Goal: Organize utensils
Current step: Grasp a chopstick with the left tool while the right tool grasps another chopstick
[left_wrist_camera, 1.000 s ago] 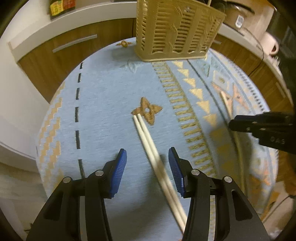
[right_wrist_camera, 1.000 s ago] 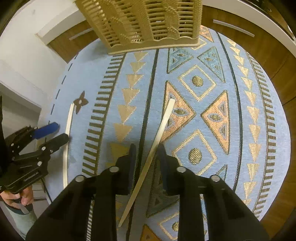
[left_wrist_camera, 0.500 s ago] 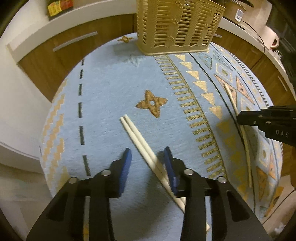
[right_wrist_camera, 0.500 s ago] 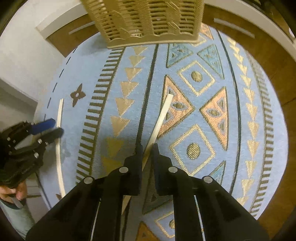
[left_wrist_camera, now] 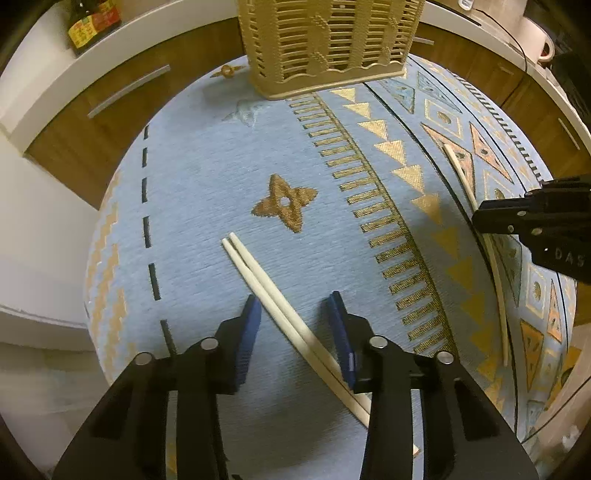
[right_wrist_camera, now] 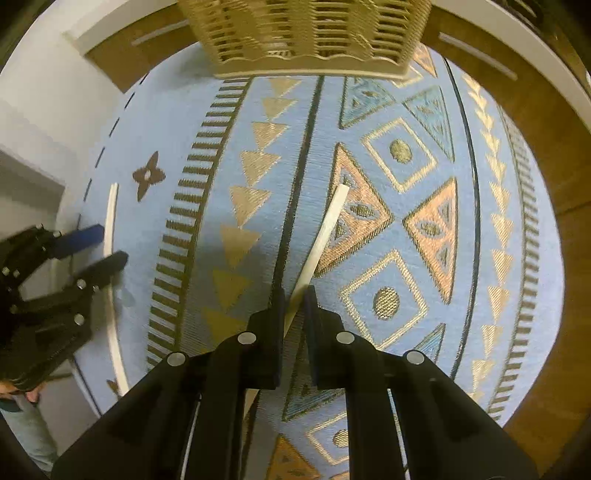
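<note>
Two pale chopsticks (left_wrist_camera: 280, 302) lie side by side near the tabletop's (left_wrist_camera: 207, 177) left edge, between the wide-open blue pads of the left gripper (left_wrist_camera: 293, 314), gripped by neither. Toward the right, the right gripper (right_wrist_camera: 294, 301), lettered "DAS", is nearly closed around a single chopstick (right_wrist_camera: 325, 232); actual contact cannot be made out. At the far edge stands a tan slatted utensil holder (left_wrist_camera: 325, 40), with a red-and-yellow-labelled bottle (left_wrist_camera: 92, 22) on the counter behind, its writing illegible.

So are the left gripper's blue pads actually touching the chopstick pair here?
Cannot tell. In the left wrist view the left gripper stands open around the chopstick pair, but the sticks pass tight against both pads.
</note>
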### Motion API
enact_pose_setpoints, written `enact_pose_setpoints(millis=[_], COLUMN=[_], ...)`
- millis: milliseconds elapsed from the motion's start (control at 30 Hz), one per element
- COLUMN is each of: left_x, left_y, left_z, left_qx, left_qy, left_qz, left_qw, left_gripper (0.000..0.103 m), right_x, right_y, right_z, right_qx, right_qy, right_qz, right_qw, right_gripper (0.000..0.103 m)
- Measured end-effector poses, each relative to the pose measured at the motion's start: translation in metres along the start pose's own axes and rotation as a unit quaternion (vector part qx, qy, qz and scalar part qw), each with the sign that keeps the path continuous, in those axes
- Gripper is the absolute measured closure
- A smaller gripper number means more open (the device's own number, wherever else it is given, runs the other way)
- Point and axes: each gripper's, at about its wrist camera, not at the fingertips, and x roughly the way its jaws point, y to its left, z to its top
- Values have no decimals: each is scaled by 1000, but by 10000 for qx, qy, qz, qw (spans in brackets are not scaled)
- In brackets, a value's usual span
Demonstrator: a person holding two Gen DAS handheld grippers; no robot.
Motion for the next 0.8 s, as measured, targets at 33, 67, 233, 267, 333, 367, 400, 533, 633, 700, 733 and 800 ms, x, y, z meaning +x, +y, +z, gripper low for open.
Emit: enact_pose_setpoints(millis=[33,67,233,267,333,367,400,533,633,700,733,800], left_x=[0,-1,-2,-2,-3,-3,-5,-18,-34,-48,-55,-68], left_y=[-1,-1,-1,0,4,7,9,10,11,11,11,10], left_z=[0,0,-3,-3,-4,-4,-5,-7,-8,-9,-9,-10], left_qx=[-1,-10,-39,-84,-181,-252,-321,-392,-455,-518,-545,-568], left_qy=[-2,-4,-40,-62,-99,-119,-164,-496,-807,-1040,-1193,-1413], left_qz=[7,-8,13,-12,-103,-193,-308,-535,-731,-862,-910,-1015], left_qw=[10000,10000,10000,9999,9997,9994,9989,9966,9930,9895,9872,9831], left_gripper=[79,87,89,90,93,93,94,94,94,94,95,103], right_x=[0,0,-2,-3,-8,-12,-16,-37,-55,-64,-71,-88], right_y=[2,3,1,-1,-7,-9,-10,-14,-15,-19,-22,-28], right_z=[0,0,-3,-5,-8,-11,-12,-24,-30,-29,-31,-39], right_qx=[-32,-58,-74,-58,-75,-86,-94,-197,-259,-276,-289,-327], right_qy=[-14,-28,-86,-100,-196,-242,-316,-588,-892,-1070,-1205,-1497], right_qz=[-29,-41,96,156,249,260,358,514,672,764,836,905], right_qw=[10000,10000,9999,9998,9995,9993,9988,9967,9934,9909,9888,9840], right_gripper=[94,95,99,99,99,99,99,99,99,99,99,99])
